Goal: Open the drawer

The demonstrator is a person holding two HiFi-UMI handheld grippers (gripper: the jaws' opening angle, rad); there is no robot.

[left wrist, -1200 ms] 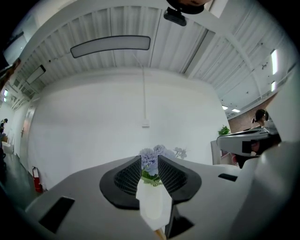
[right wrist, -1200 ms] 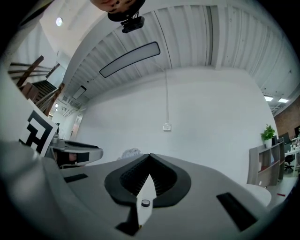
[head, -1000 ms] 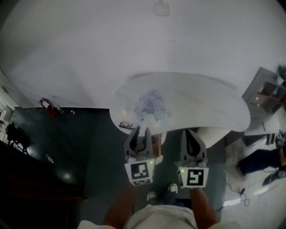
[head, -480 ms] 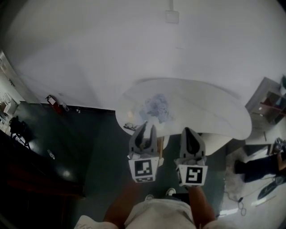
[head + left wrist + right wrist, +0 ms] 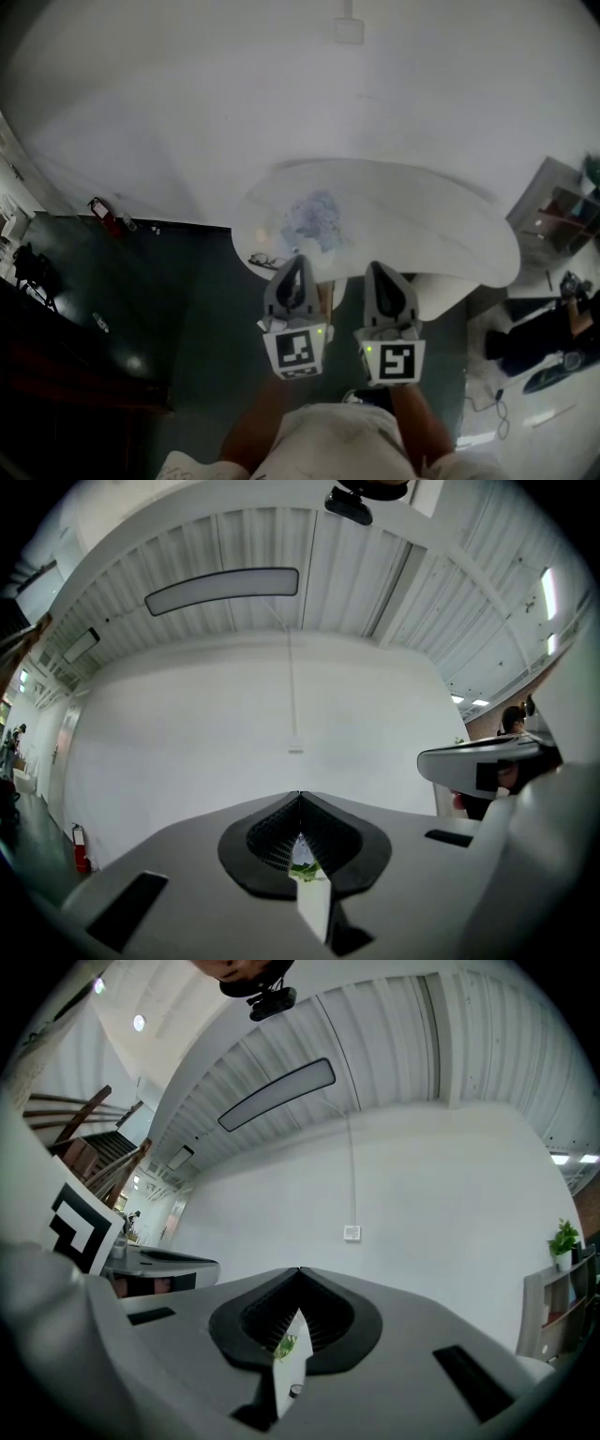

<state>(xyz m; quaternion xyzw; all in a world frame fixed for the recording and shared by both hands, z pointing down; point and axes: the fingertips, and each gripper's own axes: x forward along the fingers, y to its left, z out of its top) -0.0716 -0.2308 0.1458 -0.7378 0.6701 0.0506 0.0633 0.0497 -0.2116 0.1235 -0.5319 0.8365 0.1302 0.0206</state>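
Note:
No drawer shows in any view. In the head view both grippers are held side by side at the near edge of a white oval table (image 5: 431,230). My left gripper (image 5: 295,270) points at the table edge, and its jaws are closing with nothing between them; in the left gripper view (image 5: 300,797) the tips meet against a bare white wall. My right gripper (image 5: 380,274) is shut and empty, its tips touching in the right gripper view (image 5: 300,1271). A narrow brown wooden piece (image 5: 326,298) shows under the table between the grippers.
On the table lie a bluish crumpled patch (image 5: 314,217) and a pair of glasses (image 5: 264,262). A fire extinguisher (image 5: 101,211) stands at the left wall, a shelf (image 5: 561,202) at the right. A person (image 5: 548,342) is on the floor at right.
The left gripper's jaws stood apart in both earlier frames and have come together now. Both grippers sit slightly further left in the head view.

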